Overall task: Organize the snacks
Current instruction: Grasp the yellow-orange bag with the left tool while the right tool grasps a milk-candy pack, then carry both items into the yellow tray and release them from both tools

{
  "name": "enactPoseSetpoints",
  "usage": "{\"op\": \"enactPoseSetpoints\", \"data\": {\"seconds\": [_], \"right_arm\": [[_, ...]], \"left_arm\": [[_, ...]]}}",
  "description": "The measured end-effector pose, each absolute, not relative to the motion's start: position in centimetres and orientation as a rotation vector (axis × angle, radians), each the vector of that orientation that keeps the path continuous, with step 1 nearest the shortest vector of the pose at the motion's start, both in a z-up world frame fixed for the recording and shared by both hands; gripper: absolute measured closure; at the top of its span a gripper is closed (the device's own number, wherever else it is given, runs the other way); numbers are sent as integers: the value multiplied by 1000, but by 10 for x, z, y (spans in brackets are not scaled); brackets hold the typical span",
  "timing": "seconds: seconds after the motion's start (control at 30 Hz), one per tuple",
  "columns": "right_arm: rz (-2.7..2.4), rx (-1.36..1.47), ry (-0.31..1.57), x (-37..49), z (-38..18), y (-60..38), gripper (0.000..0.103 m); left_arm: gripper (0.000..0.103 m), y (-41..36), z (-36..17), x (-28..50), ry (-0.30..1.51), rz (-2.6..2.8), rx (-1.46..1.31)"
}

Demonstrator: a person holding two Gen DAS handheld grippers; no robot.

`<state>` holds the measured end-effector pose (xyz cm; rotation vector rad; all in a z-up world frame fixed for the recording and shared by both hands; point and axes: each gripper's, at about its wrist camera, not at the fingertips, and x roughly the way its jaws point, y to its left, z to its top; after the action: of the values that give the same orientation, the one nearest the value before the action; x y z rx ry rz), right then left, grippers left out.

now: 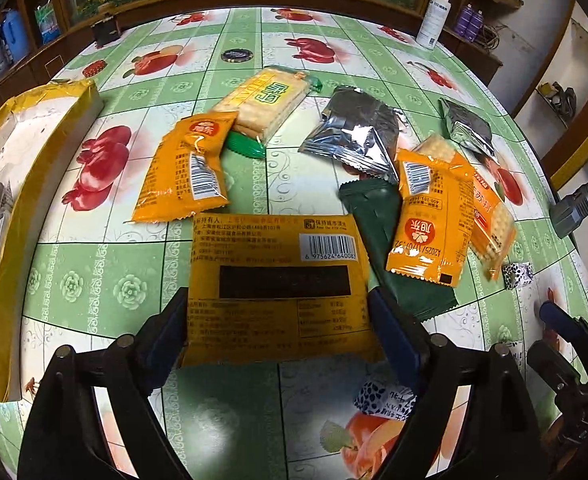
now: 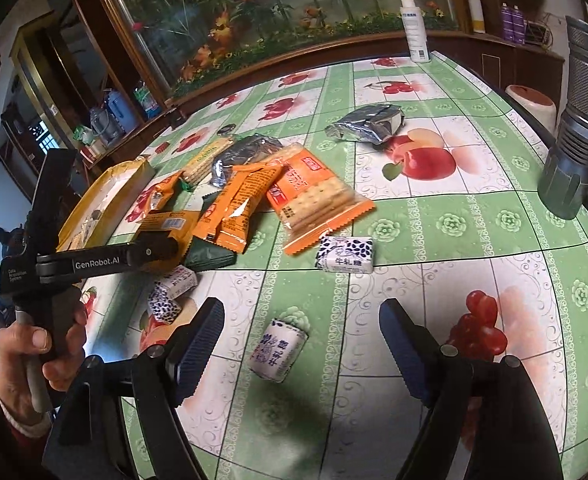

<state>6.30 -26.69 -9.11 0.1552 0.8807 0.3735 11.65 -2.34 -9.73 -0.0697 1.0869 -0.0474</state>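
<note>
A flat yellow snack packet (image 1: 277, 256) lies barcode side up between the fingers of my left gripper (image 1: 277, 292). The pads stand at its two side edges and it is not bent. The right wrist view shows that gripper (image 2: 161, 248) in a hand, low over the same packet (image 2: 165, 222). My right gripper (image 2: 302, 306) is open above the tablecloth. A small white and blue candy (image 2: 277, 350) lies on the cloth between its fingers, untouched. More packets sit in a loose heap: orange ones (image 1: 185, 168), crackers (image 1: 265, 100), silver ones (image 1: 354, 132) and a dark green one (image 1: 394, 248).
A yellow-edged carton (image 1: 33, 160) lies along the table's left side. More candies (image 2: 346, 254) (image 2: 169, 296) sit near the heap, and a silver packet (image 2: 366, 124) lies apart. A spray bottle (image 2: 414, 28) stands at the far edge. A grey flashlight (image 2: 578, 120) rises at right.
</note>
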Motion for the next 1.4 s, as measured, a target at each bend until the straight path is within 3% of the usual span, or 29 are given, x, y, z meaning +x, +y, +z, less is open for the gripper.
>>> {"op": "enactPoseSetpoints", "data": {"seconds": [0.1,0.2,0.23,0.3,0.37,0.43,0.5,0.57,0.6,0.63,0.97,1.4], "right_arm": [[360,147,878,68,-92,-270,19],[343,112,877,77,-92,-268,19],[341,96,874,81,-92,-267,19],[334,66,876,87,-93,-264,19],[343,44,880,94,-95,-260,20],[344,21,891,101,-99,-255,32],[330,-34,888,106,-99,-248,37],[308,-78,886,107,-100,-244,50],[298,-95,884,107,-100,-243,63],[298,-101,884,106,-99,-243,67],[361,13,842,76,-76,-250,68],[607,18,797,65,-45,-160,69]], "left_arm": [[5,-30,-103,122,1090,2,9],[5,-25,-105,118,1036,11,-9],[7,-24,-104,116,1028,10,-7],[25,-21,-100,113,1010,5,-6],[28,-14,-99,112,1010,2,-13],[29,-9,-99,109,1004,3,-17],[30,-3,-99,105,1003,5,-30],[30,3,-98,102,1002,3,-51],[30,4,-98,100,1001,3,-57],[30,7,-98,97,1000,3,-66],[30,23,-80,64,938,15,-83],[30,71,-51,23,827,213,-36]]}}
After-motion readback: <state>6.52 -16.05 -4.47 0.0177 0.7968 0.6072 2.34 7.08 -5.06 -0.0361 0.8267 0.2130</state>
